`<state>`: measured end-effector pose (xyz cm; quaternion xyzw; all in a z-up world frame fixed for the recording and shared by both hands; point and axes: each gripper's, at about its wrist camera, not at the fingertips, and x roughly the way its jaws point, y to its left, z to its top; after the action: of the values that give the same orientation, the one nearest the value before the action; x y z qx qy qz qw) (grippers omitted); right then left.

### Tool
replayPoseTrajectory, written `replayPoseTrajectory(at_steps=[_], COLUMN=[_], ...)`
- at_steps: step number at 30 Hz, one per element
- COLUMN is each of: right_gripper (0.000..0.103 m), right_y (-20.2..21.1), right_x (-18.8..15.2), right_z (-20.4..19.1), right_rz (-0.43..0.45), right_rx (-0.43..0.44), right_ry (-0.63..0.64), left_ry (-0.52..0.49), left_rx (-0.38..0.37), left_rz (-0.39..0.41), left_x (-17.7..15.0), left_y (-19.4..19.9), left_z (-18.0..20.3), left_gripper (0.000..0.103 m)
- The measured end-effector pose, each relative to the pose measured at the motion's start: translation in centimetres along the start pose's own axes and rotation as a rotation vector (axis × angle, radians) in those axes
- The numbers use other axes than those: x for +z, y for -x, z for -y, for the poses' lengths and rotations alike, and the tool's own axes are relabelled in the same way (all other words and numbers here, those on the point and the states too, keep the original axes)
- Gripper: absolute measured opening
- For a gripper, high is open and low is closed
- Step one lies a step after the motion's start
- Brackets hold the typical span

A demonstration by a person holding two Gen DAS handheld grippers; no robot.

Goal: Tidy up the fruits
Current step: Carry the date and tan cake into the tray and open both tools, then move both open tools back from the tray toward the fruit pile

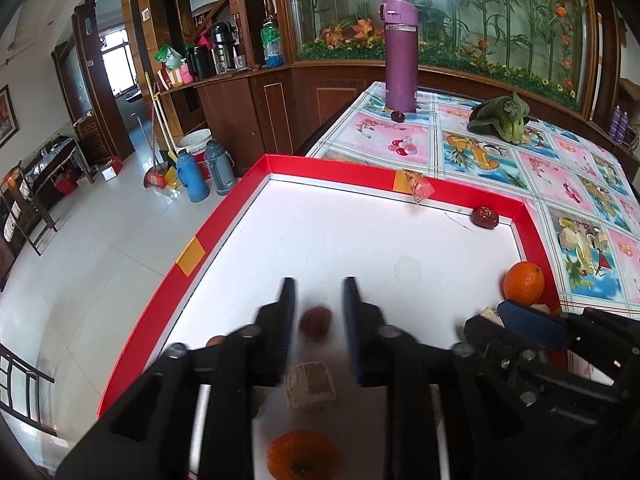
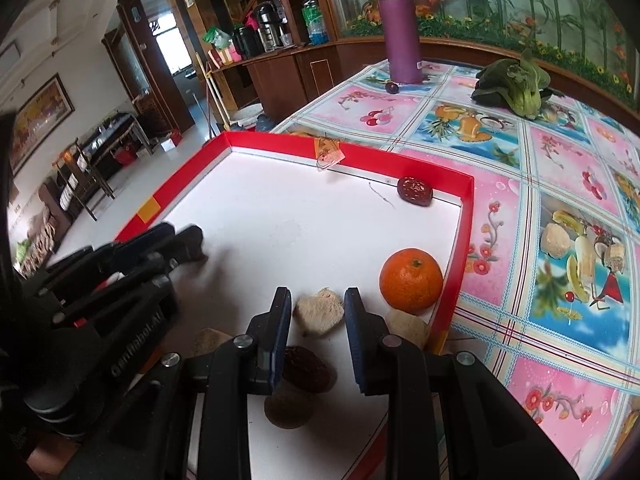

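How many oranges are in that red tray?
2. One orange sits by the right wall of the red tray; a second orange lies nearest the camera, under the left gripper. Others may be hidden.

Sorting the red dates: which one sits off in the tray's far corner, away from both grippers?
The wrinkled red date against the tray's far right corner; the other dates lie near the jaws.

Purple flask (image 1: pixel 401 54) upright at far end of surface (image 1: pixel 476 152), patterned cloth on it. Leafy green vegetable (image 1: pixel 502 118) lying well right of flask. Blue thermos (image 1: pixel 192 176) and grey thermos (image 1: pixel 218 172) side by side on floor (image 1: pixel 80 272); broom (image 1: pixel 158 140) near them.
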<state>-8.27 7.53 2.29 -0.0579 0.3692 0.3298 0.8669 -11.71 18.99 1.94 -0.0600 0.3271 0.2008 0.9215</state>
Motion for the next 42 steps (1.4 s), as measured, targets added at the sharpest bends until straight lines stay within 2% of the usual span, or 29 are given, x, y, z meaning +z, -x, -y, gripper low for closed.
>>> replayPoseTrajectory(at_steps=[1,2,11,14,25,33,42], right_gripper=[0.029,0.032,0.033,0.033,0.033,0.034,0.034], right_y=[0.2,0.4,2.5,3.1,6.8,8.8,10.7], right_x=[0.0,0.1,0.2,0.1,-0.2,-0.2,-0.6], right_z=[0.2,0.4,2.7,4.0,6.8,10.6,14.1], right_rz=[0.007,0.011,0.071,0.084,0.188,0.224,0.247], right_rx=[0.007,0.010,0.000,-0.010,-0.146,-0.170,-0.205], right_ry=[-0.012,-0.019,-0.076,-0.103,-0.095,-0.173,-0.237], left_ry=[-0.001,0.000,-0.018,-0.035,-0.099,-0.158,-0.204], left_rx=[0.006,0.010,0.014,0.007,-0.039,-0.077,-0.114], left_rz=[0.002,0.006,0.066,0.080,0.135,0.180,0.186], left_x=[0.0,0.0,0.9,1.0,1.7,2.6,3.5], left_y=[0.1,0.2,2.4,3.0,5.8,7.7,7.8], left_z=[0.0,0.1,1.1,2.0,5.9,9.0,12.1], left_gripper=[0.049,0.056,0.069,0.069,0.071,0.074,0.076])
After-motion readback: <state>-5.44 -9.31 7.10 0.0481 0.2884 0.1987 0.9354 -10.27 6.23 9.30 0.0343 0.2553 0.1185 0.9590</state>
